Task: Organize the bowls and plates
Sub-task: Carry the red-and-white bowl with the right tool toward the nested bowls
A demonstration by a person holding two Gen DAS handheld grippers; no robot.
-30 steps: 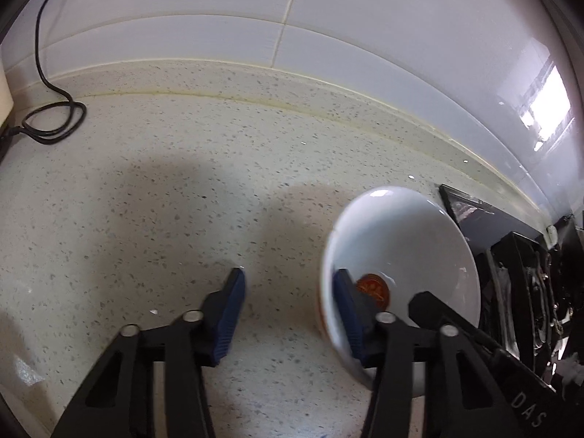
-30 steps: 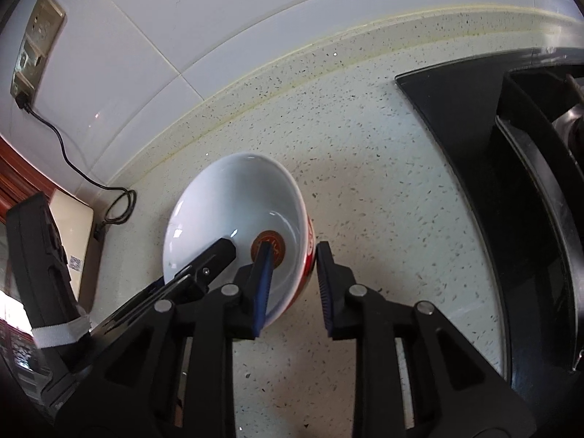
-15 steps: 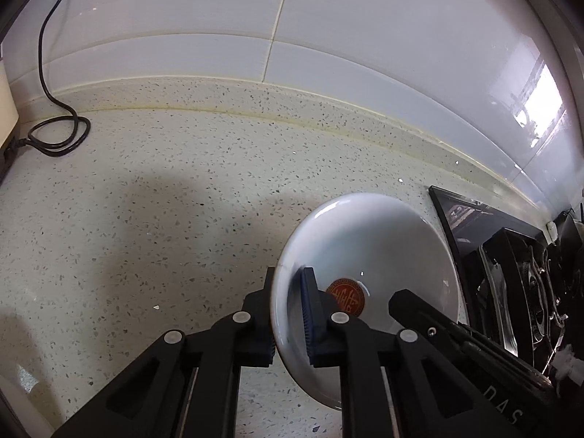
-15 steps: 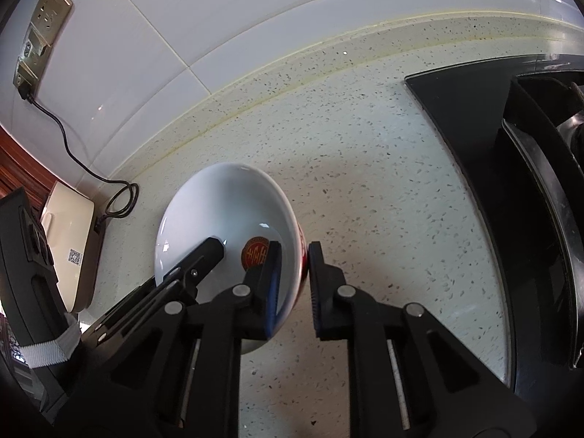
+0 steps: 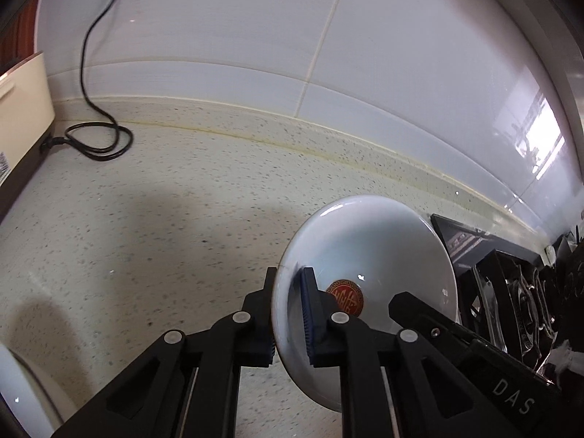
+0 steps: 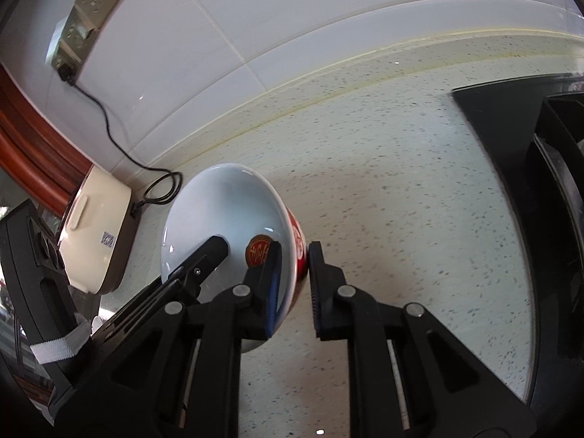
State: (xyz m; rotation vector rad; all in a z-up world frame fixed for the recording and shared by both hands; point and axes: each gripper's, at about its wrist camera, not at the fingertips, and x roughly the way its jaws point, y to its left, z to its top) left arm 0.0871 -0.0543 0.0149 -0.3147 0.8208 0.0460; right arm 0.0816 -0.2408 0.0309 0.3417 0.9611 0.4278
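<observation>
A white bowl (image 5: 368, 252) with a red round emblem inside and red print on its outer wall is held tilted above the speckled counter. My left gripper (image 5: 290, 310) is shut on its left rim, one pad inside, one outside. In the right wrist view the same bowl (image 6: 226, 211) shows; my right gripper (image 6: 294, 284) straddles its right rim, with a small gap at the outer pad. Each gripper's finger shows inside the bowl in the other's view.
A black stove (image 6: 529, 189) lies to the right, also in the left wrist view (image 5: 511, 284). A cream appliance (image 6: 95, 233) with a black cord (image 5: 98, 138) stands at the left by the tiled wall. A wall socket (image 6: 87, 11) is up left. A white rim (image 5: 22, 394) shows lower left.
My left gripper closed onto the bowl's left rim. The bowl rose off the counter and tilted. My right gripper's jaws have opened slightly around the right rim.
</observation>
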